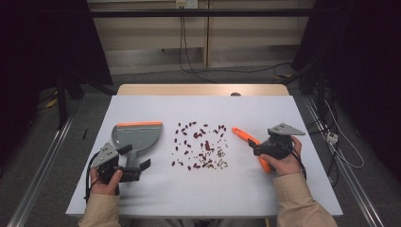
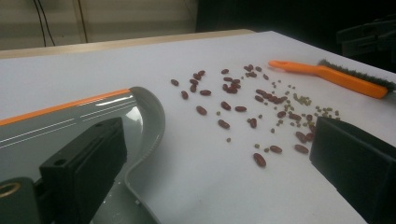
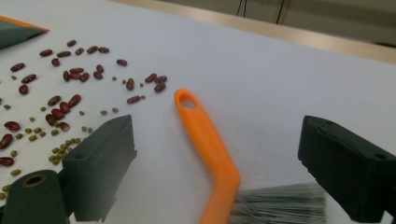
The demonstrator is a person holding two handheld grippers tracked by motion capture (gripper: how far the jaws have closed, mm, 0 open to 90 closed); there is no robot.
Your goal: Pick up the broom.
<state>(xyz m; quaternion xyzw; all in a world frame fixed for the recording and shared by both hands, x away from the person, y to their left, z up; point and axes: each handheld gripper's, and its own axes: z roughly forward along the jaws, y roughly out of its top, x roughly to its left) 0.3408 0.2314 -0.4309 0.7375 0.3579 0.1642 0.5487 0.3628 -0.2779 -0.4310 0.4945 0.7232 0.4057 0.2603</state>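
1. We have both grippers down on the white table, one at each tool, and no sweeping has begun as far as we can judge.
2. Our left gripper stands with its jaws apart at the handle of the grey dustpan. In the left gripper view the pan lies under and beside the left jaw, and we cannot tell whether that jaw touches it; nothing is clamped.
3. Our right gripper straddles the orange brush. In the right gripper view its handle runs up between the two jaws with clear space on both sides, so the jaws are apart and no grip is made yet. The grey bristles sit low between the jaws.
4. The red beans and the smaller green ones lie scattered between pan and brush, touching neither. None is in the pan.
5. What is left, we judge: closing on the brush, steadying the pan, and sweeping the whole scatter toward the pan's orange edge. That is nearly all of the work.
6. We can read no brand, label or writing on the pan, the brush, the grippers or the table.
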